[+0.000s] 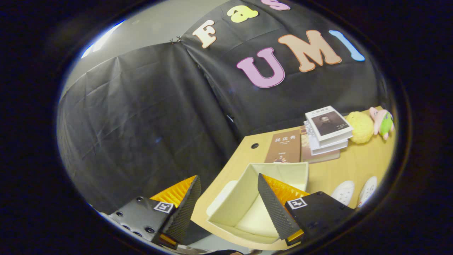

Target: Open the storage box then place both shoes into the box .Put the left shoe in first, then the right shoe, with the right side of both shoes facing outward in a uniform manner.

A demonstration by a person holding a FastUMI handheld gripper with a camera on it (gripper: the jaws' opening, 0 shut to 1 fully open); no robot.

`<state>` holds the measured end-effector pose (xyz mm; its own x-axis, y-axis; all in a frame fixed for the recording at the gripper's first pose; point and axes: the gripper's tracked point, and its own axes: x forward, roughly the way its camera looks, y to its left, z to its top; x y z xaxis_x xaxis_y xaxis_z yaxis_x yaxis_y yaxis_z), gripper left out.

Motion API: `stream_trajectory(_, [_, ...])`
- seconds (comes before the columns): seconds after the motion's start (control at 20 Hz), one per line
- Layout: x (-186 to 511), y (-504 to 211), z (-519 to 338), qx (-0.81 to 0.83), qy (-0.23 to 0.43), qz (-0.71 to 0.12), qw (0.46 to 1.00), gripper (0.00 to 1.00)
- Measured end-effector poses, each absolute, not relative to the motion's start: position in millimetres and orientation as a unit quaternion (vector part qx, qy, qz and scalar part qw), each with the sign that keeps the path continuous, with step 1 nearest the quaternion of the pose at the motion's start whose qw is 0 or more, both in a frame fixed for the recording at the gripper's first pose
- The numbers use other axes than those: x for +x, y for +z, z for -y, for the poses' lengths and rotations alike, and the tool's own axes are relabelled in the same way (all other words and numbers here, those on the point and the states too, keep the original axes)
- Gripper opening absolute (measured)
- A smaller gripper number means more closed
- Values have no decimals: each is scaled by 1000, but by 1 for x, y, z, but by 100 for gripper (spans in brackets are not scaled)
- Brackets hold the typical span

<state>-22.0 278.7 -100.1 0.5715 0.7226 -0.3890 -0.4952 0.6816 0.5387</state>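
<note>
I see the gripper [226,205] with its 2 fingers spread wide apart and gripping nothing. The storage box [247,198] sits open on the wooden table [354,166], between and just beyond the fingers — the right finger overlaps its interior. The lid [221,196] lies against the box's left side. 2 white shoes [354,193] rest side by side right of the box. Beyond it I note books [318,138], 1 yellow plush [361,127] and 1 pink toy [382,122].
</note>
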Motion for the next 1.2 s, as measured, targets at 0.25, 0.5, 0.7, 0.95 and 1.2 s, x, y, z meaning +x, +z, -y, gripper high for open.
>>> stream_trajectory(0.25, [-1, -109, -222, 159, 310, -275, 896, 100])
stream_trajectory(0.5, [16, -142, -157, 106, 261, -275, 919, 100])
stream_trajectory(0.7, [19, -177, -109, 79, 222, -294, 926, 100])
stream_trajectory(0.95, [10, -231, -77, 70, 200, -341, 916, 100])
stream_trajectory(1.2, [1, -289, -62, 49, 192, -391, 899, 100])
